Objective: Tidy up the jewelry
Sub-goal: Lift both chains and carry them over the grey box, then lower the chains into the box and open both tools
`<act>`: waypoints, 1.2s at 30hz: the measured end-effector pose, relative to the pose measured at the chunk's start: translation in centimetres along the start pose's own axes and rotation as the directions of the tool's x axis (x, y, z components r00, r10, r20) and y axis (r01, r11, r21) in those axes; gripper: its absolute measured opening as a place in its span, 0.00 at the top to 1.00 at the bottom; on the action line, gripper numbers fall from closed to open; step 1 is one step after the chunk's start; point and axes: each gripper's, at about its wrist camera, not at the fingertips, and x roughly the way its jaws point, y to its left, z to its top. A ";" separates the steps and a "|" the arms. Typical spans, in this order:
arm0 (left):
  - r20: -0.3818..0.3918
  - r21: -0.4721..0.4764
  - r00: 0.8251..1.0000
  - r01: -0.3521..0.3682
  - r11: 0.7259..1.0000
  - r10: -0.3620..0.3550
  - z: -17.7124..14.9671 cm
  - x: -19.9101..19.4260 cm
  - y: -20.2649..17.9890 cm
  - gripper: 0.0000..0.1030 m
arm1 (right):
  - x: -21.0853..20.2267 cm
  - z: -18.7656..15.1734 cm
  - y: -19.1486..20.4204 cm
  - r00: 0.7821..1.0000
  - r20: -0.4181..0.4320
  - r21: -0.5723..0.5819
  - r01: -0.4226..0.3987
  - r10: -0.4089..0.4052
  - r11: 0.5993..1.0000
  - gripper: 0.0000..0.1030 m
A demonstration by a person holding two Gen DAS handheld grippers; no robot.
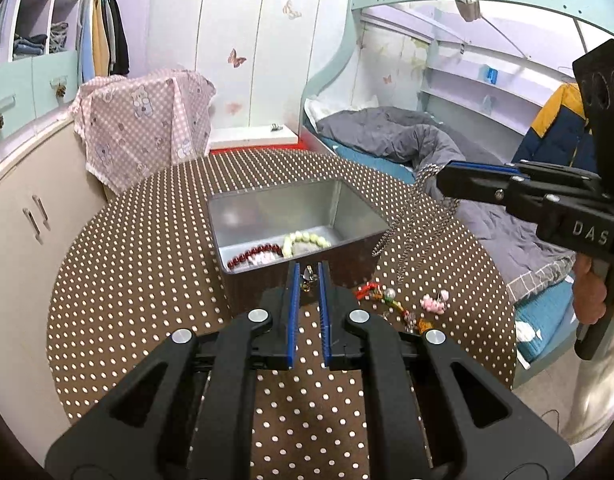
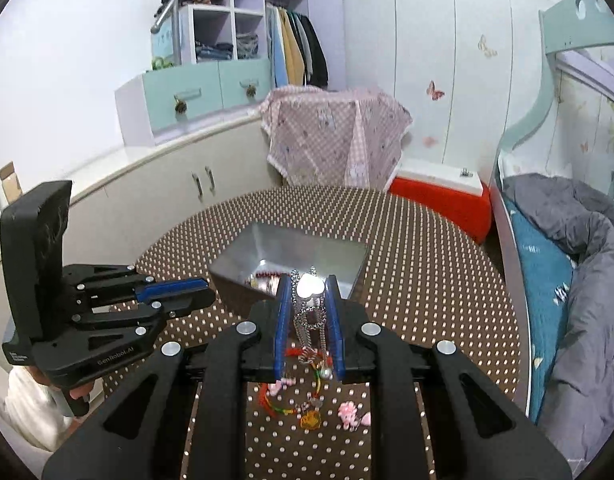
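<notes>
Right gripper (image 2: 309, 300), jaws nearly closed, pinches a silver chain necklace (image 2: 307, 320) hanging vertically at frame centre; left gripper (image 1: 307, 276), nearly closed, nips a small silver charm (image 1: 308, 274).

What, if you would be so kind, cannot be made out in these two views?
- Left wrist view: the small charm in the left gripper is too tiny to identify.
- Right wrist view: the metal box floor is mostly hidden behind its near wall and the silver chain in the right gripper.
</notes>
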 end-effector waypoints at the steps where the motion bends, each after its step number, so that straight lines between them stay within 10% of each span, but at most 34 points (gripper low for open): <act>1: 0.008 0.000 1.000 -0.003 1.000 0.003 0.3 -0.2 0.0 0.91 | -0.1 0.3 -0.1 1.000 0.009 -0.003 0.003 -0.003 1.000 0.85; 16: 0.093 0.020 0.995 -0.036 0.999 0.034 3.3 -1.0 0.3 0.91 | 0.4 3.5 -0.2 0.997 0.071 -0.025 0.018 -0.016 1.000 0.85; 33: 0.021 -0.006 0.999 -0.025 1.000 0.025 3.7 3.0 1.9 0.91 | 5.6 3.0 -1.4 0.999 -0.033 0.014 -0.013 0.013 1.000 0.83; 36: -0.005 -0.024 0.999 -0.034 0.999 0.034 3.8 3.7 2.5 0.90 | 5.8 2.8 -1.7 0.999 -0.043 0.024 -0.005 0.007 1.000 0.58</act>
